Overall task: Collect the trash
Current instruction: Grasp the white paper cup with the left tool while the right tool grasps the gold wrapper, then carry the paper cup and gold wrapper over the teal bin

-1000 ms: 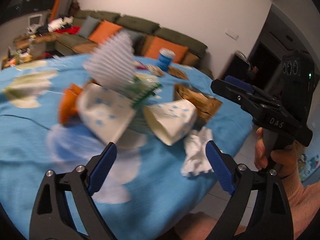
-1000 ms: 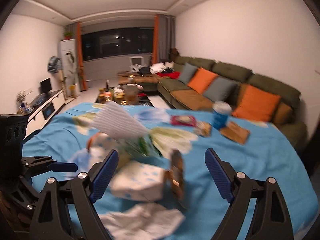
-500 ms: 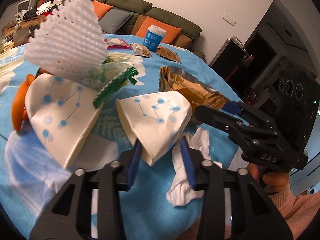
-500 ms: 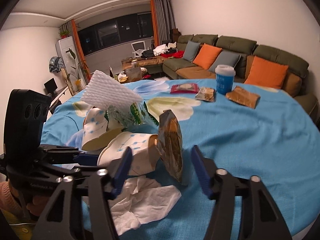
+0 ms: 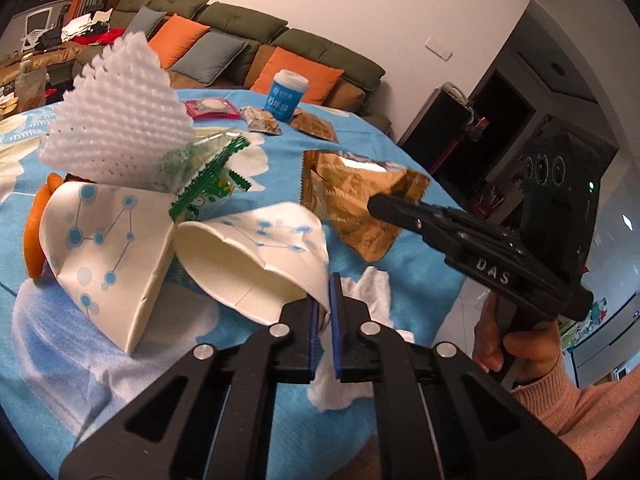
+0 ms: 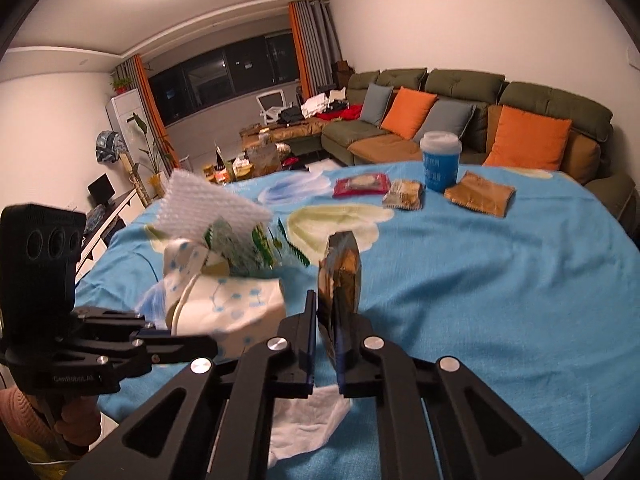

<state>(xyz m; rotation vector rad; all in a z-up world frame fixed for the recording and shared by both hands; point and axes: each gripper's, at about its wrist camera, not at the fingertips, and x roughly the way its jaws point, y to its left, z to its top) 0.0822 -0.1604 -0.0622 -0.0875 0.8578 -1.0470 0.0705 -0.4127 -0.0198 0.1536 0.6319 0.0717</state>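
Both claws were wide apart a second ago; each is now seen clamped on a piece of trash

Blue floral tablecloth (image 5: 120,364) fills most of both views; its near edge is cut off by the gripper frames

Left gripper (image 5: 325,304), lower centre of the left view: jaws closed on the rim of the crushed paper cup (image 5: 256,264), formerly lying loose ahead of it

Right gripper (image 6: 325,316), lower centre of the right view: pads pinched on the lower edge of the gold snack bag (image 6: 340,268), held upright, edge-on

Crumpled tissue (image 5: 372,300) is largely hidden behind both sets of jaws

Second cup (image 5: 108,256), white foam net (image 5: 116,128) and green wrapper (image 5: 208,184) are blurred in the right view
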